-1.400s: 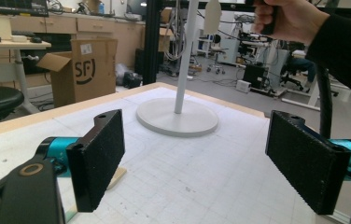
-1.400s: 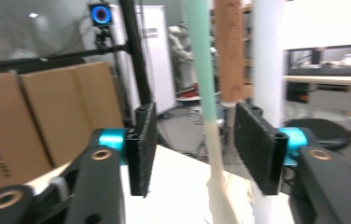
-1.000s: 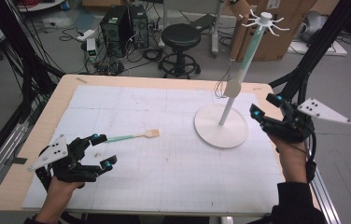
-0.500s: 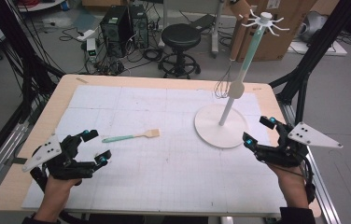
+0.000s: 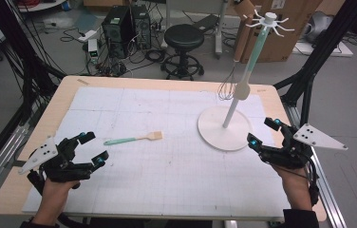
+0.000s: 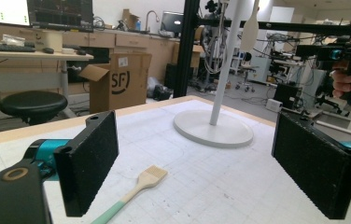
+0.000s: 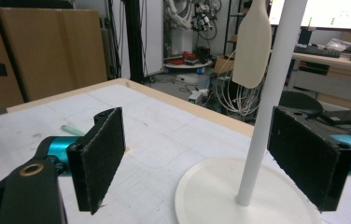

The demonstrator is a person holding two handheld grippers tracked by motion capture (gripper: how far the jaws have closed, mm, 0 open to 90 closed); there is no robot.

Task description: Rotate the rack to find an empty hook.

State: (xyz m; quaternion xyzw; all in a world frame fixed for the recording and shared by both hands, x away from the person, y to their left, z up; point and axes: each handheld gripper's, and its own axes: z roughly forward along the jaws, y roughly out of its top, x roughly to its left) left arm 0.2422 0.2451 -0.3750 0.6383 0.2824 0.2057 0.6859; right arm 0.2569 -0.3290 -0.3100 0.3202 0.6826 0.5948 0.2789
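A brush (image 5: 134, 139) with a mint handle and pale bristles lies flat on the white mat (image 5: 167, 175). My left gripper (image 5: 95, 147) hovers just left of the handle end, open and empty; its jaws have just been opening. The left gripper view shows the brush (image 6: 138, 186) below and between the jaws of the left gripper (image 6: 204, 168). A white utensil stand (image 5: 224, 128) holds a hanging whisk (image 5: 226, 88) and a cream spatula (image 5: 242, 90). My right gripper (image 5: 263, 131) sits at the base's right rim, open and empty, jaws also just opened. Its own view has the right gripper (image 7: 204, 161) before the stand's pole (image 7: 269, 102).
The stand's pole (image 5: 248, 71) rises tall with hooks at the top (image 5: 267, 19). The wooden table edge (image 5: 62, 99) frames the mat. A black stool (image 5: 184, 38), computers and boxes stand on the floor beyond the table.
My right gripper has sunk and drawn toward the near edge, away from the pole's height, with its jaws wider. The left gripper stays about in place. The brush has not moved.
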